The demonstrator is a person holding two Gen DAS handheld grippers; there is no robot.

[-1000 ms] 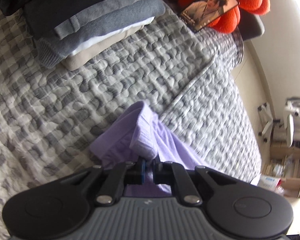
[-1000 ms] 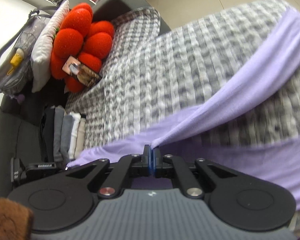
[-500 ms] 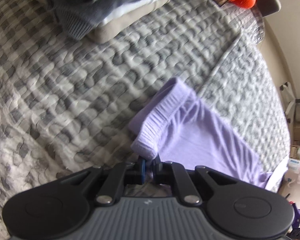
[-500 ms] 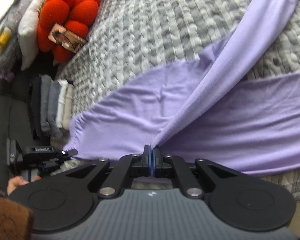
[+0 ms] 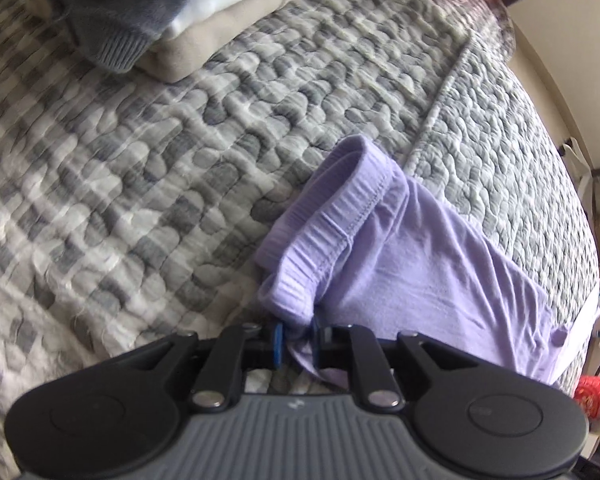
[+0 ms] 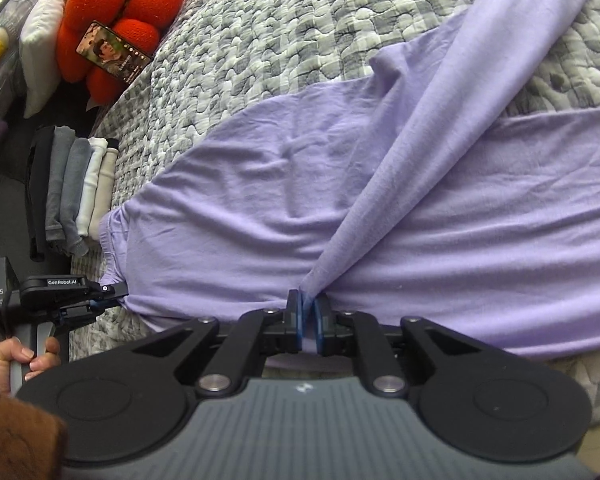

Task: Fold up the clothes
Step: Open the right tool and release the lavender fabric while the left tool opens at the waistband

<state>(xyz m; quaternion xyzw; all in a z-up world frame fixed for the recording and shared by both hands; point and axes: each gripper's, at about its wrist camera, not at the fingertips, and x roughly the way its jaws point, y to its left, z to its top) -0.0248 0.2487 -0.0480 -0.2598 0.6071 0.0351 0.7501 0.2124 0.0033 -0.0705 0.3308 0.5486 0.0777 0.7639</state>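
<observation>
The purple shirt point(image 6: 440, 216) lies half folded on the bed point(image 6: 260, 40). The right gripper point(image 6: 307, 314) pinches its sleeve; the left gripper point(image 5: 296, 340) pinches its collar. Folded clothes point(image 6: 76, 184) sit stacked near the bed's corner.

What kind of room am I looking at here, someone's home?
Most likely a bedroom at home. A grey checked quilt covers what looks like a bed, a stack of folded clothes sits at one edge, and a red flower-shaped cushion with a phone lying on it rests beside a pillow.
</observation>
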